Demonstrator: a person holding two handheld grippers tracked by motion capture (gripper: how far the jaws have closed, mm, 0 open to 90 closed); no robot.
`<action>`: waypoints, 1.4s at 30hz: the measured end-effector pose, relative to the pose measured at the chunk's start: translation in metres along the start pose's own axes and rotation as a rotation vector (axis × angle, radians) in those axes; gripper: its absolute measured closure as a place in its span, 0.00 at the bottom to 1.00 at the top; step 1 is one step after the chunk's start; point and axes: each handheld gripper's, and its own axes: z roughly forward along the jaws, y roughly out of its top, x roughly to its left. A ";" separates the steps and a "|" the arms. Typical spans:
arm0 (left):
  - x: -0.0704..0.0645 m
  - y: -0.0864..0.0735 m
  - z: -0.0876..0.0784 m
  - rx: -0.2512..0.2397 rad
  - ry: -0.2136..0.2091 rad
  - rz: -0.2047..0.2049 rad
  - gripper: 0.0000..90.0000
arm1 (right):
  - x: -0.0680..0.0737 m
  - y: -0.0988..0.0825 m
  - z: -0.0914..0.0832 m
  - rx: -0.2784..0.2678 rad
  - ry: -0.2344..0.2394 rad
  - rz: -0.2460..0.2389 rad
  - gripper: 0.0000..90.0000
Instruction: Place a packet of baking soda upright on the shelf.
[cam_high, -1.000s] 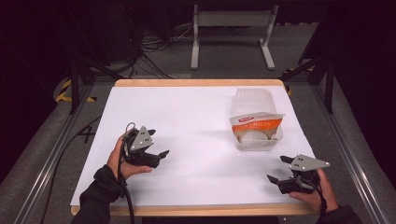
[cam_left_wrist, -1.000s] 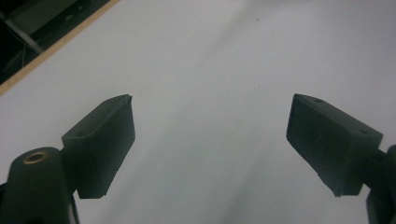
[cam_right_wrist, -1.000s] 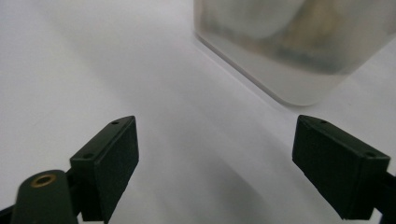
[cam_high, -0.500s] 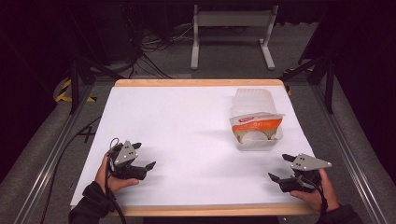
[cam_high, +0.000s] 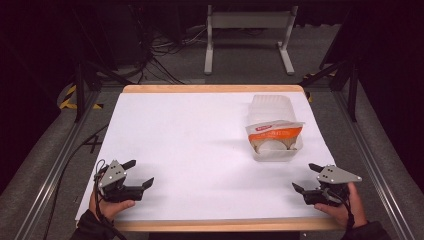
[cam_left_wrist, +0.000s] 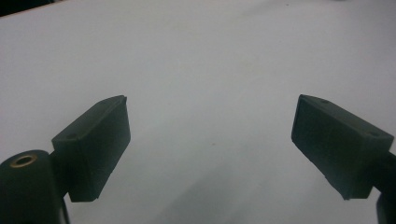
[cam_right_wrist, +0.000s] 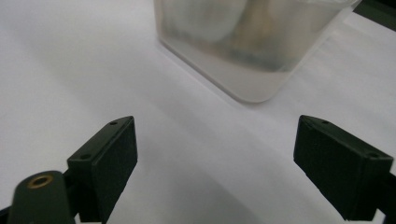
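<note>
In the high view we are looking down on a white table (cam_high: 200, 145) with a pale wooden edge, and we are holding a gripper in each hand near the bottom of the frame. The left gripper (cam_high: 140, 173) is sitting at the lower left, in our left hand (cam_high: 107, 205), its jaws spread wide with nothing between them. In the left gripper view we are seeing the same gripper (cam_left_wrist: 210, 140): two black jaws well apart over bare white surface, gripping nothing.

The right gripper (cam_high: 307, 178) is resting at the lower right in our right hand (cam_high: 342, 207), jaws likewise wide apart and empty. It is pointing toward a clear plastic container (cam_high: 272, 132) standing in the right half of the frame, right of centre, near the gripper but apart from it. An orange and white packet (cam_high: 272, 132) is lying across the container's top; it is carrying a small red label and some pale lettering, too small for us to read. Pale round things are showing inside, below the packet.

In the right gripper view the gripper (cam_right_wrist: 215, 144) is framing the container's (cam_right_wrist: 243, 51) frosted wall at the top centre, with blurred white and tan contents behind it.

Beyond the table, at the top of the high view, a grey metal stand (cam_high: 247, 35) and loose cables (cam_high: 165, 50) are lying on the floor.
</note>
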 end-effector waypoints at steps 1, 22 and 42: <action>-0.001 -0.002 -0.001 -0.003 0.000 -0.003 0.13 | -0.001 0.000 -0.001 -0.007 -0.004 0.006 0.16; -0.010 -0.009 -0.007 0.009 0.020 0.019 0.13 | -0.010 0.006 0.005 -0.051 -0.038 0.048 0.15; -0.008 -0.006 0.003 0.022 0.012 0.020 0.13 | -0.010 0.001 0.002 -0.037 -0.038 0.059 0.15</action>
